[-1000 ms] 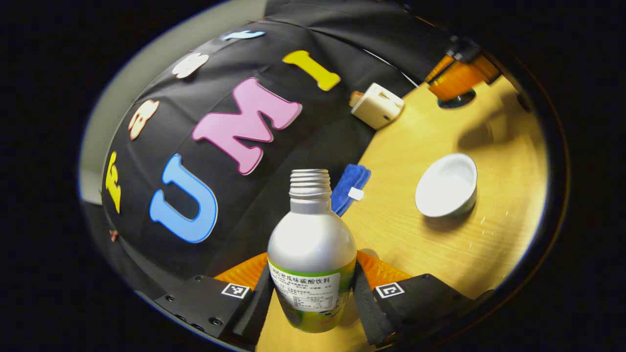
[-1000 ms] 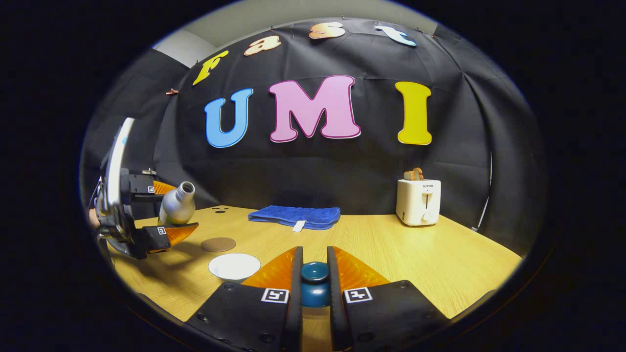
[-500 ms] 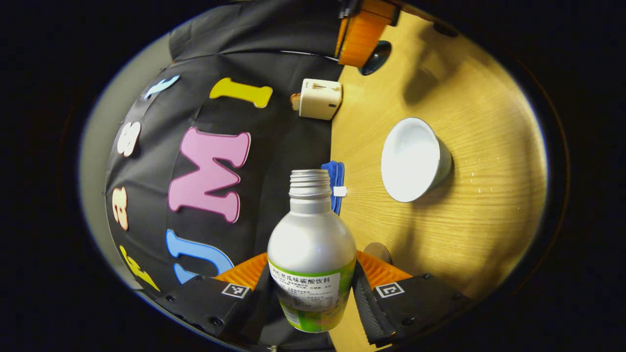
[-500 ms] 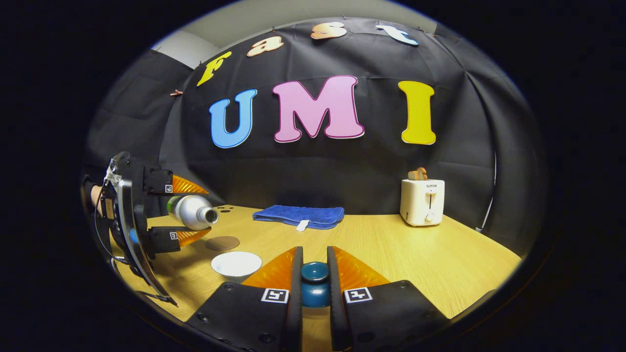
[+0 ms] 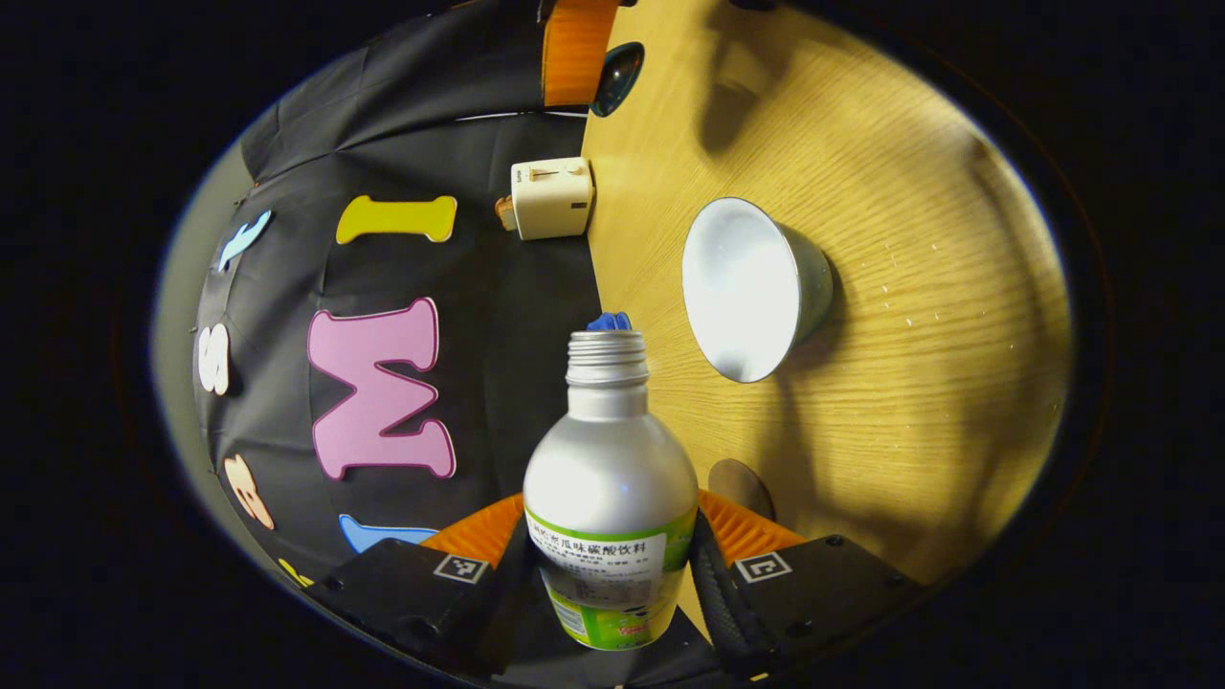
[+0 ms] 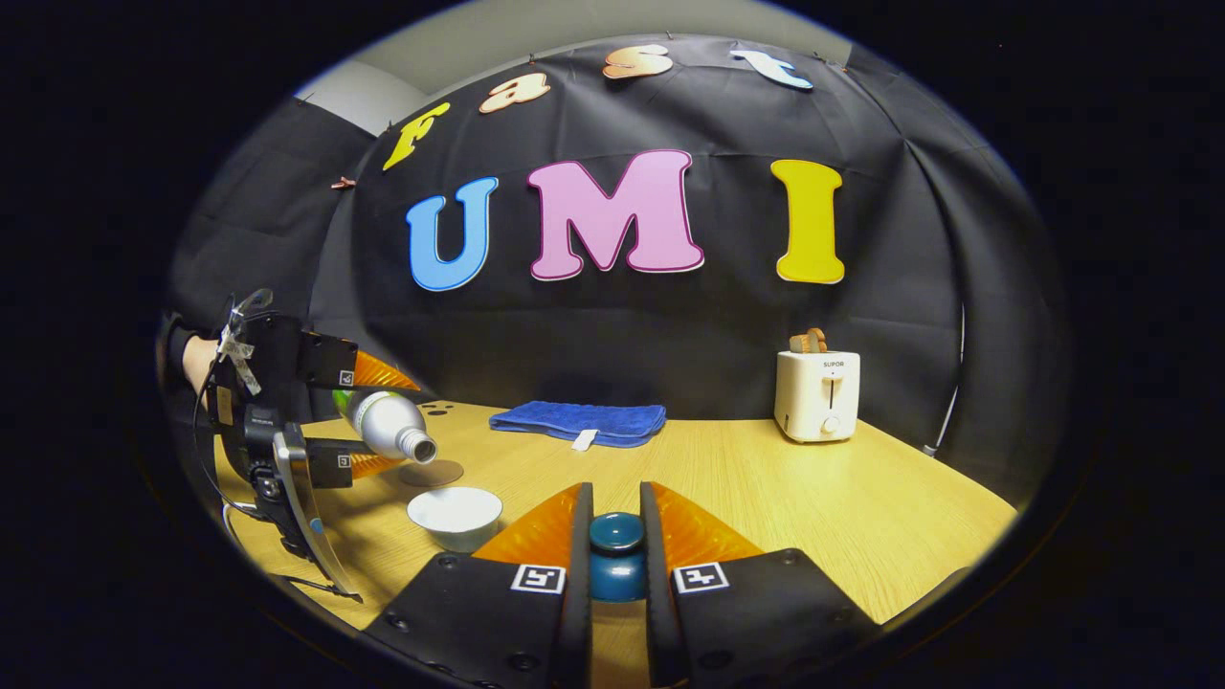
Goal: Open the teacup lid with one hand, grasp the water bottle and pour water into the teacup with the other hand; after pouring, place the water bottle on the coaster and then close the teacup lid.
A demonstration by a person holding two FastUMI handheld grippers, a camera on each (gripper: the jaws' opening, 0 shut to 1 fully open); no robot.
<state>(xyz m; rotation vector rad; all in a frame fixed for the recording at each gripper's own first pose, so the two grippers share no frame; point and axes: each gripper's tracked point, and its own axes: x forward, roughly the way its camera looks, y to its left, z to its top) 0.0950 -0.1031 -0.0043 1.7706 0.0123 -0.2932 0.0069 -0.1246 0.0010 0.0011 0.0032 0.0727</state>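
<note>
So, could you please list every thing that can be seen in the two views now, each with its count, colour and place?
water bottle: 1, silver with a green label, held tilted, mouth down toward the teacup
teacup: 1, white, open, on the table below the bottle mouth
teacup lid: 1, dark blue, held up off the cup
coaster: 1, brown, round, on the table behind the teacup
towel: 1, blue, folded, at the back of the table
toaster: 1, cream, back right, with bread in its slot
table: 1, light wood
left tool: 1, shut on the water bottle
right tool: 1, shut on the teacup lid
hand: 1, behind the left tool
</note>
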